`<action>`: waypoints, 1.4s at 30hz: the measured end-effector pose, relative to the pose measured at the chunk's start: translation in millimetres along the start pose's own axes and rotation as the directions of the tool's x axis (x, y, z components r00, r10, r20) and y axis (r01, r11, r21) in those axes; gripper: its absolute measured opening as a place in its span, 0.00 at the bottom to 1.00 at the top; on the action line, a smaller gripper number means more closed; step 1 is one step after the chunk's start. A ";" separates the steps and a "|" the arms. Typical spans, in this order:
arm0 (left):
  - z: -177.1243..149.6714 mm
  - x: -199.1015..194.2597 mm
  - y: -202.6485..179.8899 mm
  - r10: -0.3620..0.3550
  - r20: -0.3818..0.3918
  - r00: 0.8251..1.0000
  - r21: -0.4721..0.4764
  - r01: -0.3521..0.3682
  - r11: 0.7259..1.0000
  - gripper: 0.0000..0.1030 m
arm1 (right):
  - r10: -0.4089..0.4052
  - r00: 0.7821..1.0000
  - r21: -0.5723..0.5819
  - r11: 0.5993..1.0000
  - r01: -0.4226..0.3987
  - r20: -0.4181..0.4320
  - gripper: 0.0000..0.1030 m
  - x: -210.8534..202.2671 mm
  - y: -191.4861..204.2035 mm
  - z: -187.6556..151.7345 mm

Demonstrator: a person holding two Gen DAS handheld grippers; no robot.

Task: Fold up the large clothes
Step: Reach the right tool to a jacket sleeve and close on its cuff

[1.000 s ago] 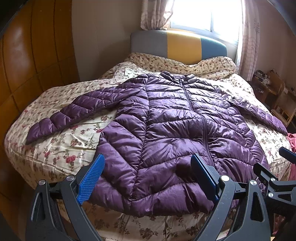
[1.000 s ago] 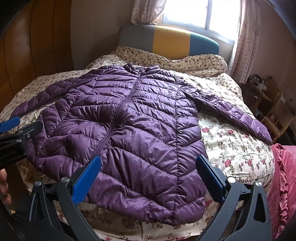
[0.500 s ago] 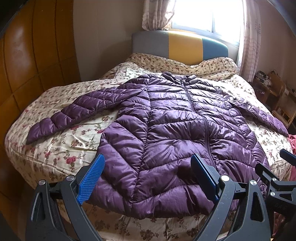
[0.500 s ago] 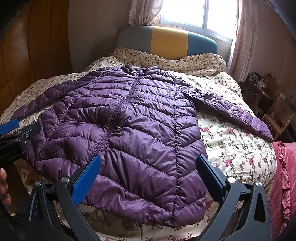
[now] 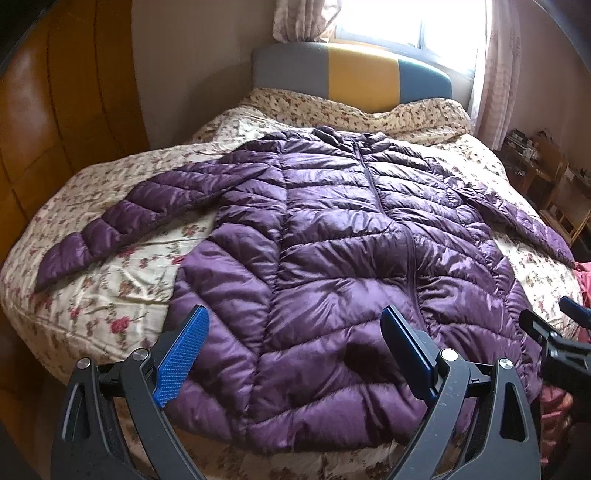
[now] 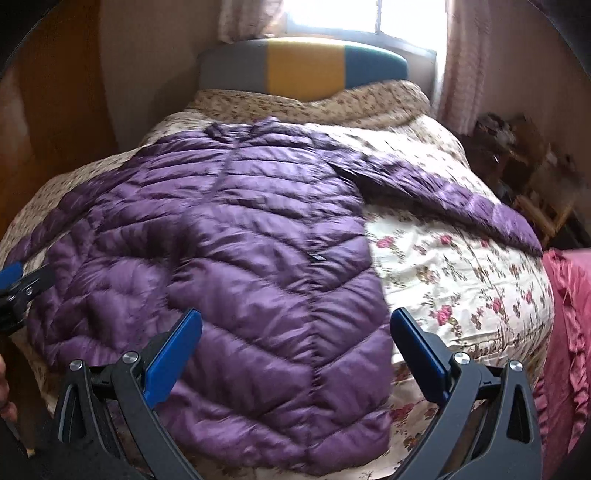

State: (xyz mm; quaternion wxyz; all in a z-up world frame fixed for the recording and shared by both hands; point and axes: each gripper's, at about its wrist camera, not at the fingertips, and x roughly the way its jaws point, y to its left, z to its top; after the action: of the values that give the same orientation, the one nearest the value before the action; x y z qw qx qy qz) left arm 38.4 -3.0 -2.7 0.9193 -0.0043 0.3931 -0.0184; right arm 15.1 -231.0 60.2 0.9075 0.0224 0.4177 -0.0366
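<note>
A floral-covered bed (image 5: 110,302) is being shown ahead of both sets of jaws. A purple puffer jacket (image 5: 332,258) is being displayed flat on it, sleeves spread, its hem lying just beyond the left gripper (image 5: 295,354) and right gripper (image 6: 295,354), whose jaws are being held wide apart, grasping nothing.

I stand at the foot of a bed (image 5: 92,295) covered in a cream floral sheet (image 6: 461,266). Its padded headboard (image 5: 354,79) runs in grey, yellow and teal blocks against the far wall. Above it a window (image 5: 399,22) glares white, with pale patterned curtains (image 5: 495,66) hanging at both sides. To my left rises glossy brown wood panelling (image 5: 55,110); beside it the wall (image 5: 192,66) is plain beige. To the right of the bed, cluttered wooden shelves (image 5: 554,192) sit in shadow, and pink ruffled fabric (image 6: 569,332) lies at the bed's near right corner.
</note>
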 end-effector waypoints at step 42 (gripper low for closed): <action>159.4 236.1 -36.9 -0.109 -0.135 0.985 0.002 0.110 0.994 0.92 | -0.291 0.949 0.826 0.501 0.259 -0.121 0.31 127.3 -399.6 76.6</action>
State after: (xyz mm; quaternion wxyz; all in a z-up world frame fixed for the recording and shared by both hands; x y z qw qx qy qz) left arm 315.5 -49.7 -62.3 0.8883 -0.0202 0.4533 -0.0709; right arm 121.5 -640.7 9.2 0.7768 0.3822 0.3326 -0.3741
